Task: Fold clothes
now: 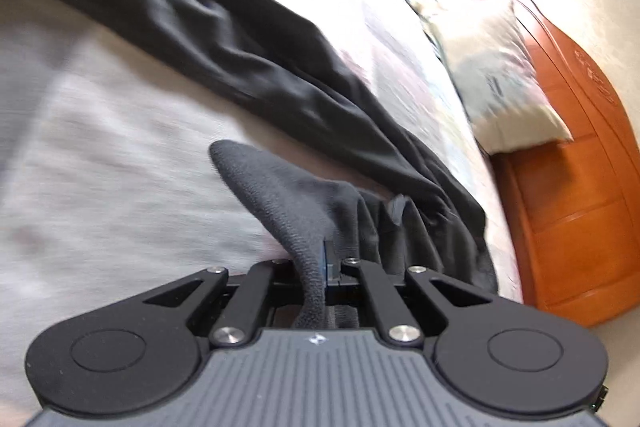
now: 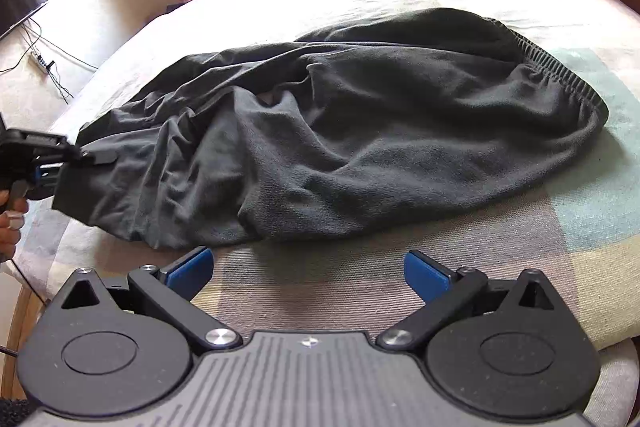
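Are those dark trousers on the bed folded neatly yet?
No. The trousers lie rumpled on the bed, one end pinched in the left claw.

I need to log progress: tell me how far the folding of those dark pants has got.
Done: nothing folded yet; the dark pants lie bunched and creased on the bed. In hand: the left gripper is shut on a hem end of the pants, seen at the picture's left edge in the right wrist view. The right gripper hangs open over bare bedding, holding nothing. Left: smoothing the pants flat and every fold.
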Demonstrator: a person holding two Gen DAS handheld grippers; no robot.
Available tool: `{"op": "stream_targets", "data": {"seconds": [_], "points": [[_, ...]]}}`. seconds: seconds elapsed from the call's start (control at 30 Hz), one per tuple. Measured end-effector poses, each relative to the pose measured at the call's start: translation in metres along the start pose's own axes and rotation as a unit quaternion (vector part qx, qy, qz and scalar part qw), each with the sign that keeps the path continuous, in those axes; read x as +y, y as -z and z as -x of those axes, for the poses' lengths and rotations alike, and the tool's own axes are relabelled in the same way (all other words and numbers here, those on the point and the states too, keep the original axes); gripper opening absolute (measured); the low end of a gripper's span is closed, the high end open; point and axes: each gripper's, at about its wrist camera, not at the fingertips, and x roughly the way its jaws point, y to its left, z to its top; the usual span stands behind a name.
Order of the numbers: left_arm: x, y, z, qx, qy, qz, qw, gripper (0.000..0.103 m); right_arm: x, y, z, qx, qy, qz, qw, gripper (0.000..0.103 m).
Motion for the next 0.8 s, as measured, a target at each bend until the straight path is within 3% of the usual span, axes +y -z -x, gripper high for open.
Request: {"op": "stream_targets", "data": {"seconds": [0.3,0.53,0.8], "points": [[0.035,-0.005,0.037,-0.030,-0.035,0.006,0.9989,0.003,0.011,0.001,0.007,-0.006,0.012,0.013,1.000,0.103],[0.057,-0.009,0.051,-0.034,-0.037,0.018,0.9986,0.003,0.013,0.001,0.012,-0.012,0.025,0.007,1.000,0.103],[0.072,0.003,0.038,-0.012,-0.046,0.028,0.9985,0.004,-0.027,-0.012,0.017,-0.043,0.032,-0.052,0.997,0.103]]}}
